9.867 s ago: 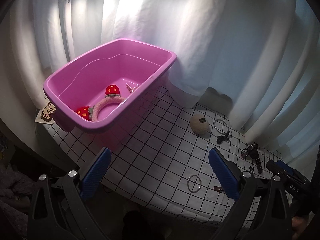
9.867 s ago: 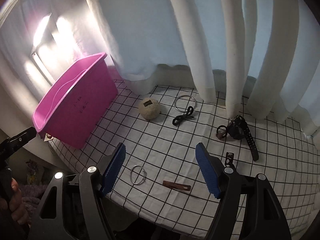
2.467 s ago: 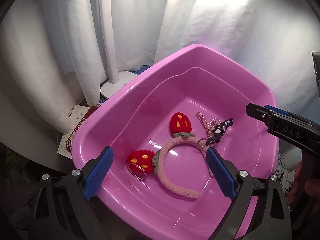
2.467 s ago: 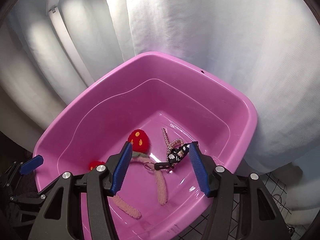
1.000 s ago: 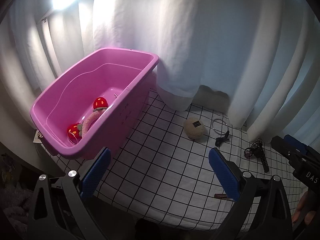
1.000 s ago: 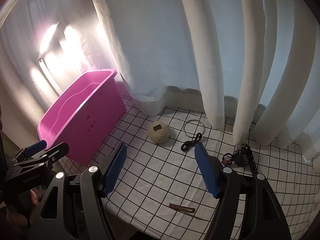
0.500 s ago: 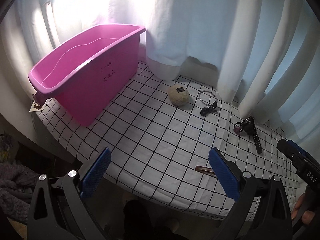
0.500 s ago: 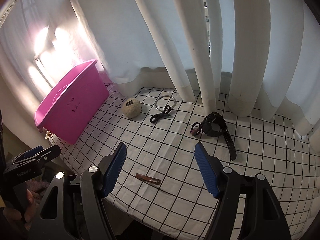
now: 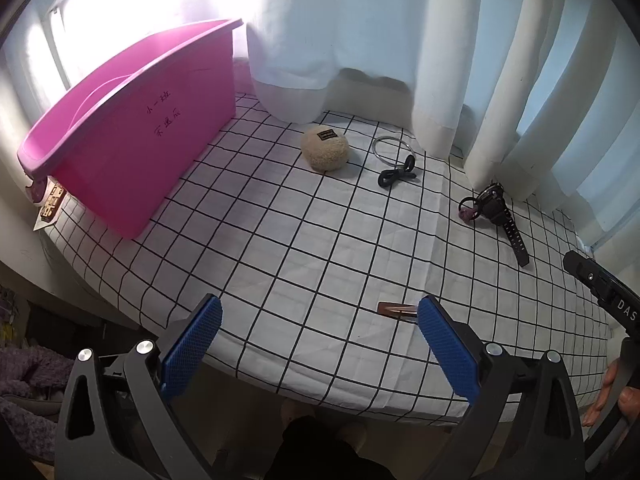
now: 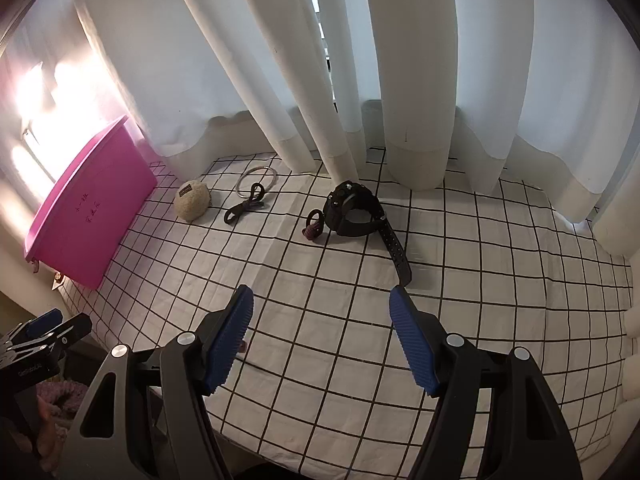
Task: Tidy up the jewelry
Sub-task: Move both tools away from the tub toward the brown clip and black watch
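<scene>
While the pink bin (image 9: pixel 132 148) is set at the far left of the checked cloth (image 9: pixel 280 240), a fuzzy ball (image 9: pixel 325 148), metal ring (image 9: pixel 391 147), black tie (image 9: pixel 396 174), hair clip (image 9: pixel 398 310) and watch (image 10: pixel 354 208) are spread rightward. Both the left gripper (image 9: pixel 318 344) and right gripper (image 10: pixel 320 336) are held spread, nothing gripped.

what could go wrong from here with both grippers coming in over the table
1. The hair clip lies flat near the table's front edge, just ahead of the open left gripper; the pads may skid over it or nudge it off.
2. The watch touches a small purple ring; the open right gripper may drag the ring along or knock it away.
3. Both grippers work close together, so they might collide.
</scene>
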The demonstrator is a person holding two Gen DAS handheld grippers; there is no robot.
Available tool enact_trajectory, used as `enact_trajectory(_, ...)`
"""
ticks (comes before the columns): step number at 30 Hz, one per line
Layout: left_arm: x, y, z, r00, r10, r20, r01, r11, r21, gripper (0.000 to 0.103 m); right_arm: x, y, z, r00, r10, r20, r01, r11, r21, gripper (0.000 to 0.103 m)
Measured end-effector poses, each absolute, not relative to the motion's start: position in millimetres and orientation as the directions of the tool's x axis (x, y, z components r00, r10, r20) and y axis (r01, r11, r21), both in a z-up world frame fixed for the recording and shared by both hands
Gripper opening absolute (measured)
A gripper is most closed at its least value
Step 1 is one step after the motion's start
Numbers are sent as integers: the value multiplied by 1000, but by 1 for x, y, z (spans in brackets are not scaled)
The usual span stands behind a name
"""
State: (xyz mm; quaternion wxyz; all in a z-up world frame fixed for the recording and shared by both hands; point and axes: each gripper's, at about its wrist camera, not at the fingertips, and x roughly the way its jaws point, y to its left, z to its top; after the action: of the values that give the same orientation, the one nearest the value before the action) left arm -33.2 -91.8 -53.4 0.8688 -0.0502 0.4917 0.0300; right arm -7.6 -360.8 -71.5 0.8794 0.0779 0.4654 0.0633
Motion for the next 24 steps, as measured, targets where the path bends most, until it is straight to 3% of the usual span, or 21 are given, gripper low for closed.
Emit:
enact_trajectory(9, -32, -123, -87, 479, 4, -878, -123, 990, -63, 96, 17, -392, -93, 538, 182, -823, -51, 982, 184, 68)
enact_trajectory(24, -54, -179, -141, 441, 154, -884, -456, 887, -74, 96, 72, -416, -149, 420, 342, -841, -361, 913, 191, 67)
